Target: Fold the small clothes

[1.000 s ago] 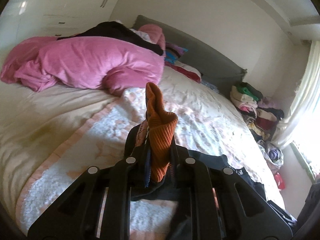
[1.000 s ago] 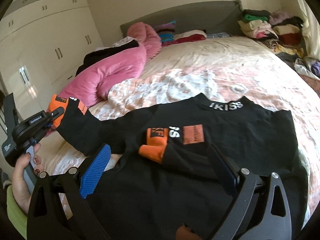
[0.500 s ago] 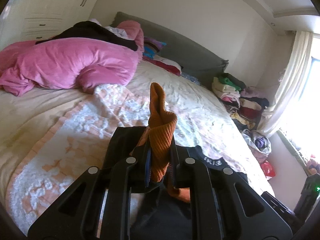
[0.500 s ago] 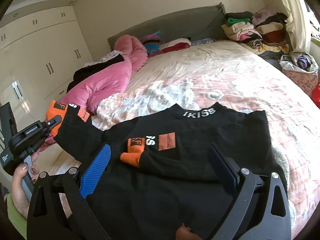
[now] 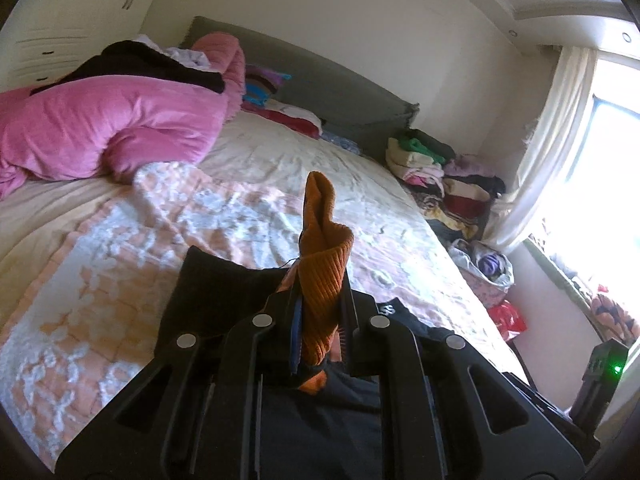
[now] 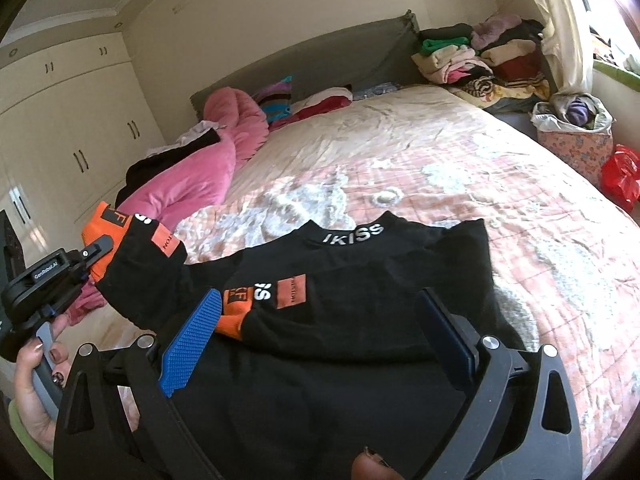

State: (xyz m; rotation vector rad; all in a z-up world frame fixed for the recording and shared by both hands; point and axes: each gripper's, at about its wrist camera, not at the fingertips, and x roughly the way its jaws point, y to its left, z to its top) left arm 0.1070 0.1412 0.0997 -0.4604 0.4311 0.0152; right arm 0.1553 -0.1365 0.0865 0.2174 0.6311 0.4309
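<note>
A small black top [image 6: 360, 344] with an "IKISS" collar and orange cuffs lies flat on the bed. One sleeve is folded across its chest, its orange cuff [image 6: 234, 314] near the middle. My left gripper [image 5: 318, 308] is shut on the other sleeve's orange cuff [image 5: 322, 256] and holds that sleeve lifted off the bed at the left; it shows in the right wrist view [image 6: 98, 246] too. My right gripper [image 6: 320, 332] is open and empty, hovering just over the top's lower part.
A pink duvet [image 6: 192, 176] with dark clothes on it lies at the bed's far left. Stacked clothes [image 6: 484, 60] sit by the headboard at the right. A floral bag [image 6: 576, 136] and red bag [image 6: 620, 176] stand beside the bed. Wardrobes [image 6: 68, 120] line the left wall.
My left gripper has carried the cuff and sleeve up and toward the shirt's body. My right gripper has drawn back a little, staying open.
</note>
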